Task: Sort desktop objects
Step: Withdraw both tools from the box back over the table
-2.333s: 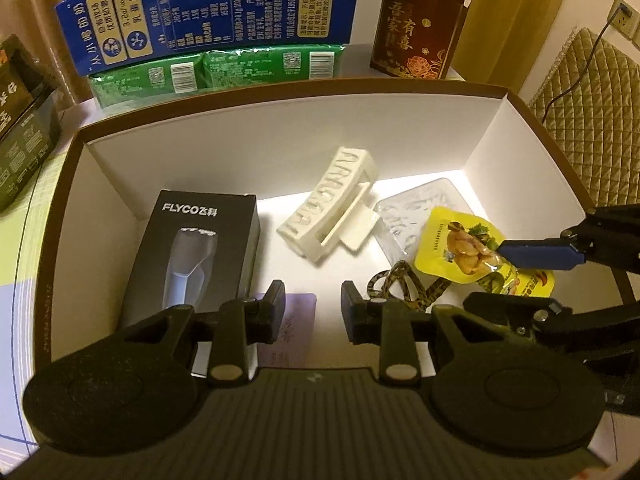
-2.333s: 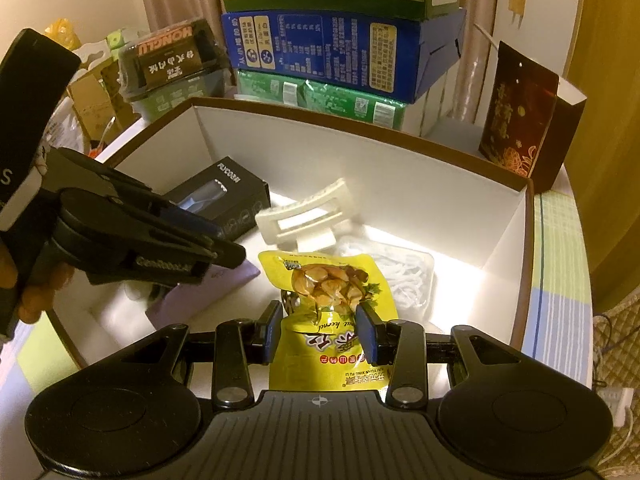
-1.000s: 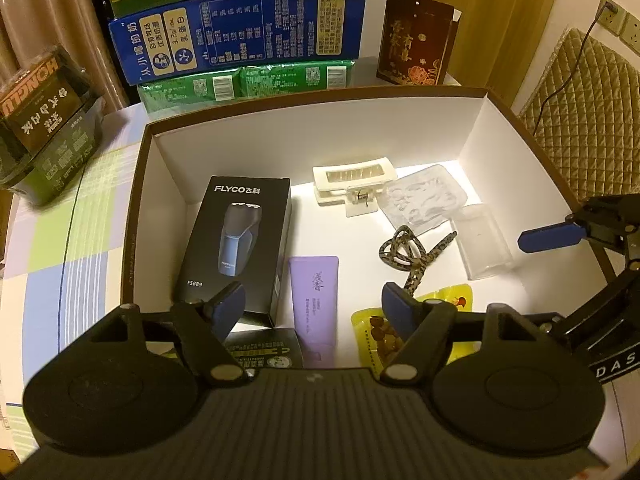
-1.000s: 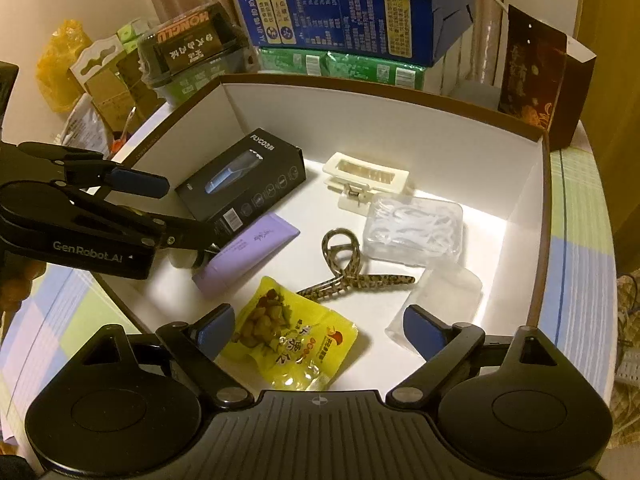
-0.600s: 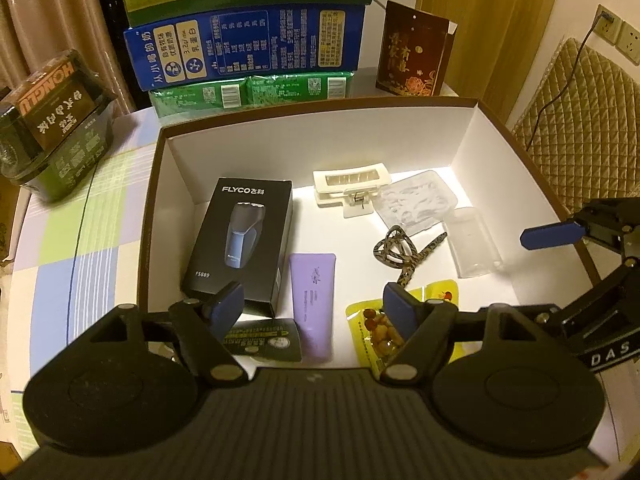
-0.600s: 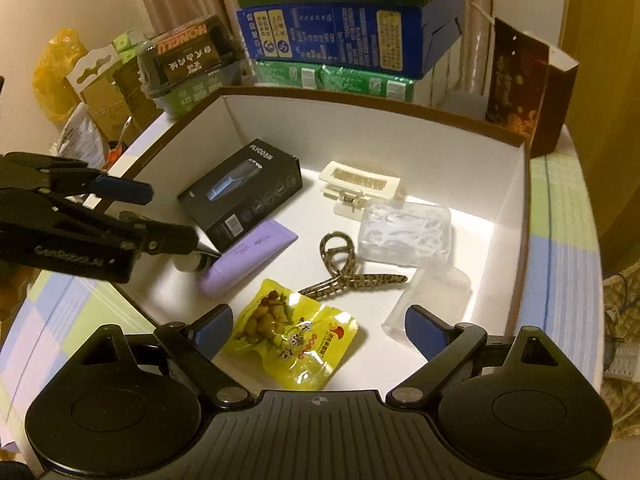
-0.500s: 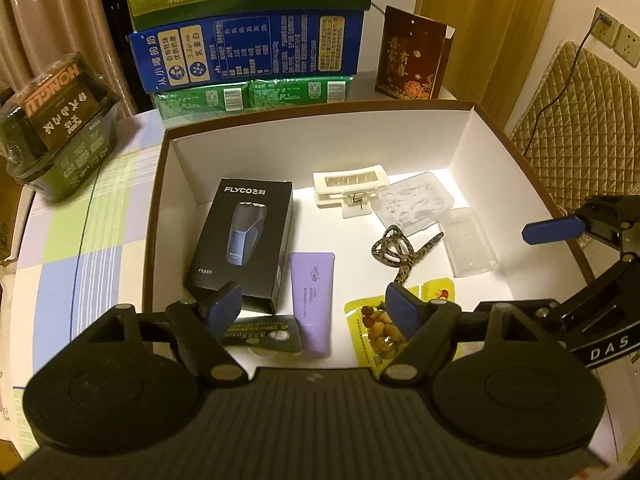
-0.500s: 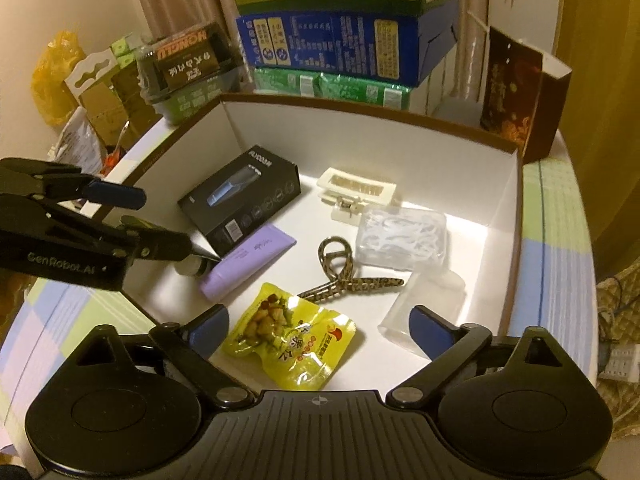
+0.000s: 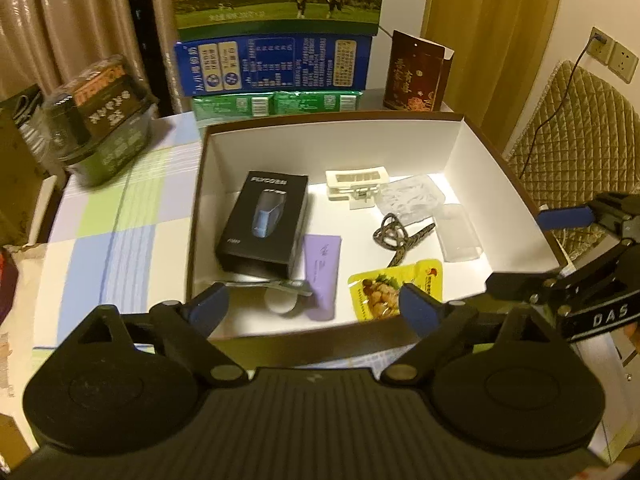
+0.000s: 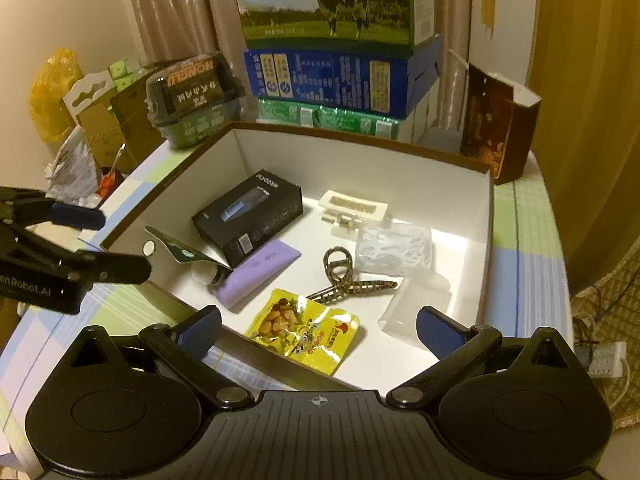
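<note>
A white-lined box with a brown rim (image 9: pixel 332 117) (image 10: pixel 360 136) holds a black shaver box (image 9: pixel 262 222) (image 10: pixel 248 216), a purple tube (image 9: pixel 322 268), a yellow snack packet (image 9: pixel 394 288) (image 10: pixel 308 328), a leopard hair clip (image 9: pixel 400 238), a cream clip (image 9: pixel 356 182), a clear pick box (image 9: pixel 412 198) and a clear case (image 9: pixel 458 236). My left gripper (image 9: pixel 312 308) (image 10: pixel 100 240) hangs over the box's near edge with its jaws opening and nothing between them. To its right, my right gripper (image 10: pixel 320 328) (image 9: pixel 540 248) is also opening and empty.
Stacked milk cartons (image 9: pixel 276 20) and green packs stand behind the box, with a dark brown pouch (image 9: pixel 416 76) at back right. A dark wrapped package (image 9: pixel 104 116) sits at left on the checked tablecloth (image 9: pixel 100 248). A quilted chair (image 9: pixel 580 140) is at right.
Both grippers have drawn back and upward from the box, and their jaws have spread wider. The yellow packet, earlier between the right fingers, now lies on the box floor.
</note>
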A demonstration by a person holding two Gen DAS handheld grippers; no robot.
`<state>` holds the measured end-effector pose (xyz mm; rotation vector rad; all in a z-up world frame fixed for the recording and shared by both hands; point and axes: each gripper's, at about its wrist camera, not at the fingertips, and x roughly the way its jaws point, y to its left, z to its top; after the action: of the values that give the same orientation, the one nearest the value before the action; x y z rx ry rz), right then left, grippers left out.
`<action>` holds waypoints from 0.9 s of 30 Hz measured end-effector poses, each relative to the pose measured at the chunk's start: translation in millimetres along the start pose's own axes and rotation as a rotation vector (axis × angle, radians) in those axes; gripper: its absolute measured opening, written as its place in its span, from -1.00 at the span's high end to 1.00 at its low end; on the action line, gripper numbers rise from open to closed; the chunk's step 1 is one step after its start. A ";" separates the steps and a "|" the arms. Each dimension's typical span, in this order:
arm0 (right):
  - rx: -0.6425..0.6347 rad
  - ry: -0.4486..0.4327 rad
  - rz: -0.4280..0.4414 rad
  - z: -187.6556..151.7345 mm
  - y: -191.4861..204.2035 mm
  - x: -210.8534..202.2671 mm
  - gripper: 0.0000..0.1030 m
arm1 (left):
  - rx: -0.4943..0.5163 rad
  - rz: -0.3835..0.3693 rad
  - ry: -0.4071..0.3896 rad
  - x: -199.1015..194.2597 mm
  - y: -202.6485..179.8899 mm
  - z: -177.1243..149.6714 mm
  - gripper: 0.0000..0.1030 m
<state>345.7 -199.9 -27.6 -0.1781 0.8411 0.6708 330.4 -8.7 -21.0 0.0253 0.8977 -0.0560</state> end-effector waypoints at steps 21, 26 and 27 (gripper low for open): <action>0.054 -0.075 -0.029 -36.8 25.4 -58.4 -0.96 | -0.029 0.033 -0.054 -66.6 -3.1 -45.8 -0.93; 0.044 -0.066 -0.038 -50.0 31.4 -64.9 -0.96 | -0.038 0.039 -0.047 -76.5 -4.1 -61.0 -0.93; 0.040 -0.063 -0.038 -52.9 33.0 -66.1 -0.96 | -0.039 0.041 -0.045 -78.0 -4.5 -64.7 -0.93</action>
<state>260.7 -226.9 -10.4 -0.1357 0.7886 0.6203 231.2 -7.3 -0.3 0.0063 0.8532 -0.0009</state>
